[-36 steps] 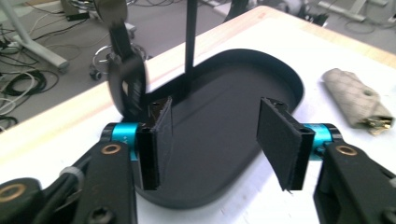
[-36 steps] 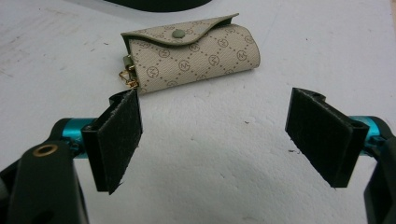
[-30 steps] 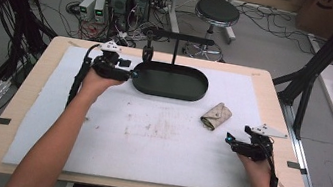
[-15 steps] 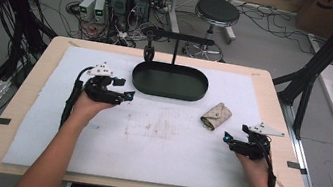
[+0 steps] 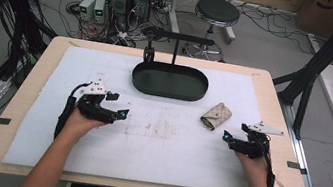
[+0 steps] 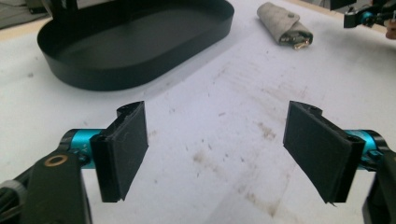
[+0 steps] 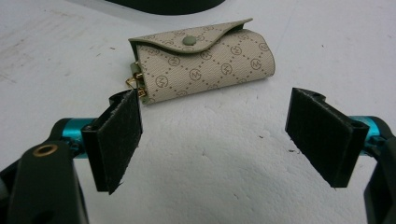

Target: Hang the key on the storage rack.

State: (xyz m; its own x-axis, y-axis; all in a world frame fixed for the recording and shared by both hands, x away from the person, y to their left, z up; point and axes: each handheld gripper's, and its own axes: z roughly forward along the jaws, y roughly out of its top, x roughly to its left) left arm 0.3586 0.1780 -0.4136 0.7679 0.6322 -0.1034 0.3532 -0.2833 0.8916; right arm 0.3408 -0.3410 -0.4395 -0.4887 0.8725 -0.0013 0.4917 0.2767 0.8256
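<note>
A beige patterned key pouch with a green snap lies on the white mat, right of centre. My right gripper rests on the mat just right of it, open, with the pouch a short way ahead of its pads and nothing between them. My left gripper sits low over the mat at the left, pointing toward the centre. Its jaws have just been opening and stand wide in the left gripper view, with bare stained mat between them. A black oval tray is at the back centre.
The tray's rim lies ahead and left of my left gripper, the pouch farther off. A black stand rises behind the tray. The wooden table edge borders the mat; cables and a stool are on the floor beyond.
My left hand has come away from the tray's left end, toward the person and down to the mat, and its jaws have spread wider. The right hand has stayed put.
</note>
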